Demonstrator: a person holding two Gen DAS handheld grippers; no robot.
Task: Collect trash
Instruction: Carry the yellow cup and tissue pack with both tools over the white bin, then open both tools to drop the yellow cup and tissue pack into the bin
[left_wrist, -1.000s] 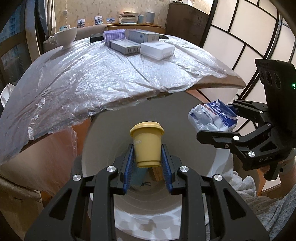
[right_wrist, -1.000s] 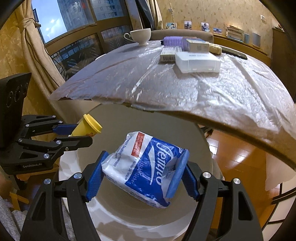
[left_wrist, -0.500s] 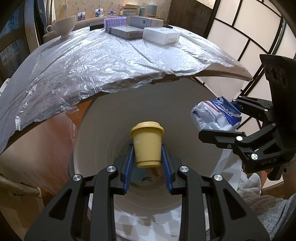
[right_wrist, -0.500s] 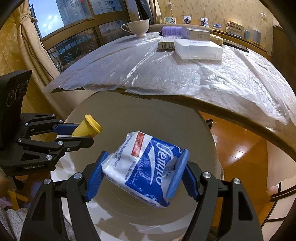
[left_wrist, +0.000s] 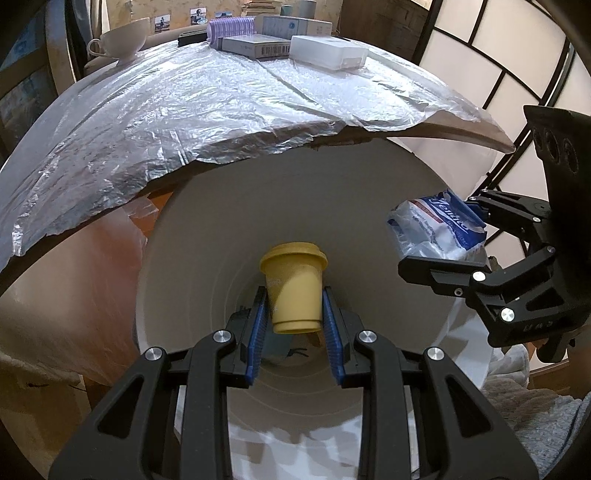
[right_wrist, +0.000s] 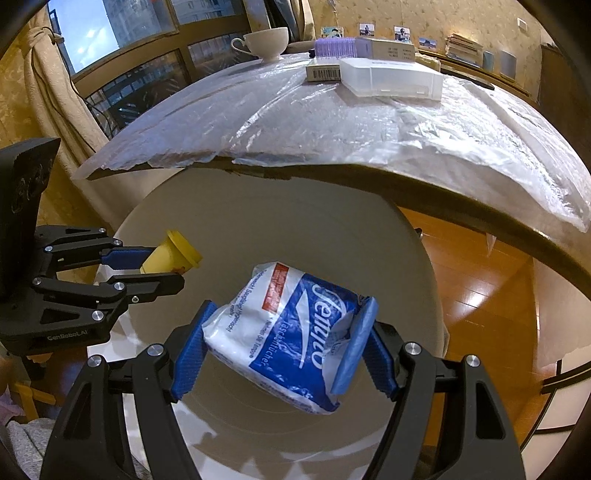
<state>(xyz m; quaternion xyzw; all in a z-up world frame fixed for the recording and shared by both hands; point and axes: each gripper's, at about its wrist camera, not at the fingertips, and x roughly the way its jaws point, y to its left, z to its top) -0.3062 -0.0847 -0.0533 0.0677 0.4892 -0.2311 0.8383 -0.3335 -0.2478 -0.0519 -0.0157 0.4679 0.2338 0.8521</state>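
My left gripper is shut on a small yellow lidded cup and holds it over the open mouth of a white trash bin. My right gripper is shut on a blue-and-white tissue pack, also over the bin. The left gripper with the cup shows at the left of the right wrist view. The right gripper with the pack shows at the right of the left wrist view. Some items lie at the bin's bottom.
A table under crinkled plastic sheet overhangs the bin's far side. On it stand a white teacup, boxes and a purple stack. Wooden floor lies to the right; a curtain hangs left.
Both grippers have lowered toward the bin with their loads; the table edge sits higher in view and the bin mouth fills more of both views. Grips are unchanged.
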